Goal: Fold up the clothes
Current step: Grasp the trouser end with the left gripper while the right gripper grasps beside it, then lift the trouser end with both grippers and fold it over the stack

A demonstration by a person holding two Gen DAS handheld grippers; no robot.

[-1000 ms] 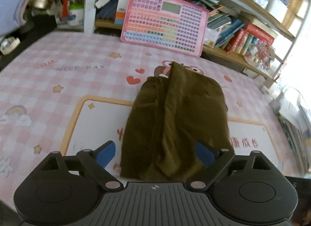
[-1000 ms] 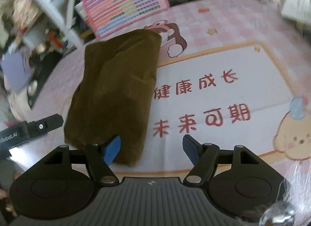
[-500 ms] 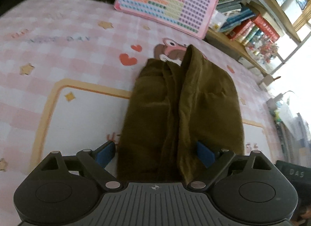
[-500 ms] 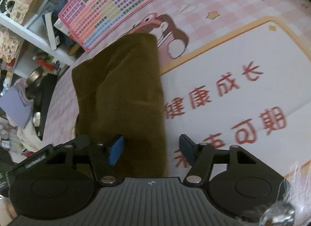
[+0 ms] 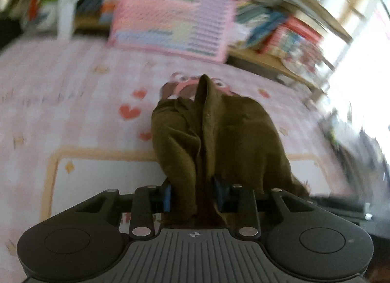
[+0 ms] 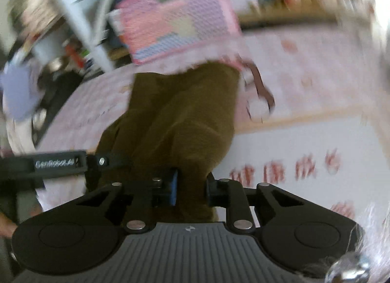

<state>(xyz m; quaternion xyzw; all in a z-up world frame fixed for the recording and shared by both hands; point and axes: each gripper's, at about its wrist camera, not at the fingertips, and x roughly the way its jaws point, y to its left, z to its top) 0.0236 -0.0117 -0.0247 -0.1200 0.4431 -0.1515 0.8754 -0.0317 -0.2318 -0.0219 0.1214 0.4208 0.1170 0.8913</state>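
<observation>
1. Left wrist view. The olive-brown garment (image 5: 219, 136) lies on the pink checked counter (image 5: 61, 92). Its long axis runs from 6 o'clock at the claw to 12 o'clock, where its far end rises to a peak over a cartoon print. A vertical fold ridge runs along this axis. The background is motion-blurred.
2. Left wrist view. The left claw (image 5: 193, 194) is nearly closed and grips the near edge of the garment. Bunched cloth fills the narrow gap between the blue pads (image 5: 167, 194). The cloth rises from the pads toward 12 o'clock.
3. Left wrist view. A pink keyboard toy (image 5: 170, 14) leans against the bookshelf (image 5: 280, 27) at 12 o'clock, beyond the garment's far end.
4. Right wrist view. The garment (image 6: 185, 117) extends from the claw at 6 o'clock toward 12 o'clock, leaning slightly to 11 o'clock. Its far edge lies near the keyboard toy (image 6: 175, 12). Red characters are printed on the counter (image 6: 316, 136) at 3 o'clock.
5. Right wrist view. The right claw (image 6: 191, 189) is nearly closed and clamps a fold of the garment's near edge between its fingers (image 6: 173, 189).
6. Right wrist view. The left claw's black body (image 6: 56, 164) enters at 9 o'clock, touching the garment's left side.
</observation>
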